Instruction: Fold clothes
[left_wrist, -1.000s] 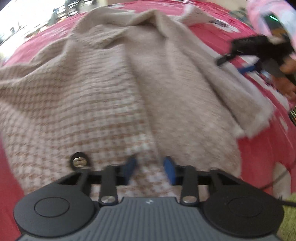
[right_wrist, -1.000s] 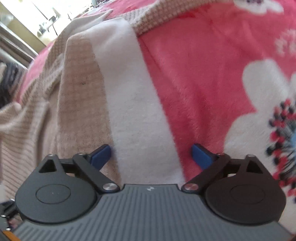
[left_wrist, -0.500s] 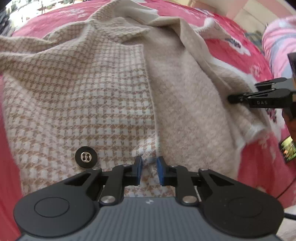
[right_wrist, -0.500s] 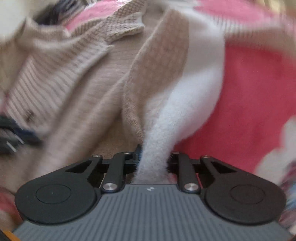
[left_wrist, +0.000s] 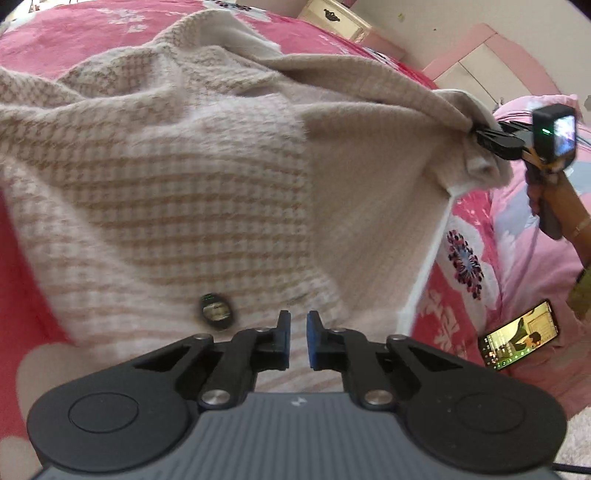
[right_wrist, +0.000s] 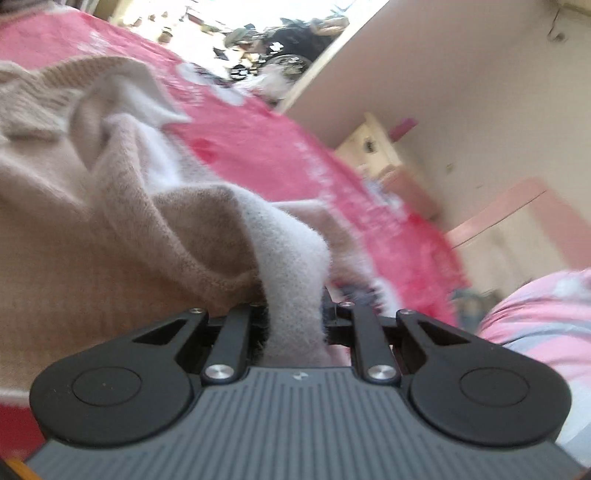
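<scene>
Gripping the beige houndstooth garment (left_wrist: 207, 192) spread on the pink bed (left_wrist: 454, 295), left tongs (left_wrist: 298, 341) sit nearly closed on its near hem, right tongs (right_wrist: 295, 321) clamped on a lifted white-lined edge.

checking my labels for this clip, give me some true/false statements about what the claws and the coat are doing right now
1. The right claw is clamped on the white fleecy edge of the beige houndstooth knit coat. True.
2. The left claw gapes wide open. False: its blue pads sit nearly together, only a narrow gap between them, with coat fabric at its tips.
3. The coat lies on a plain green sheet. False: it lies on a red floral blanket.
4. A lit smartphone lies on the bedding to the right of the coat. True.
5. A dark round button shows on the coat near the left claw. True.
</scene>
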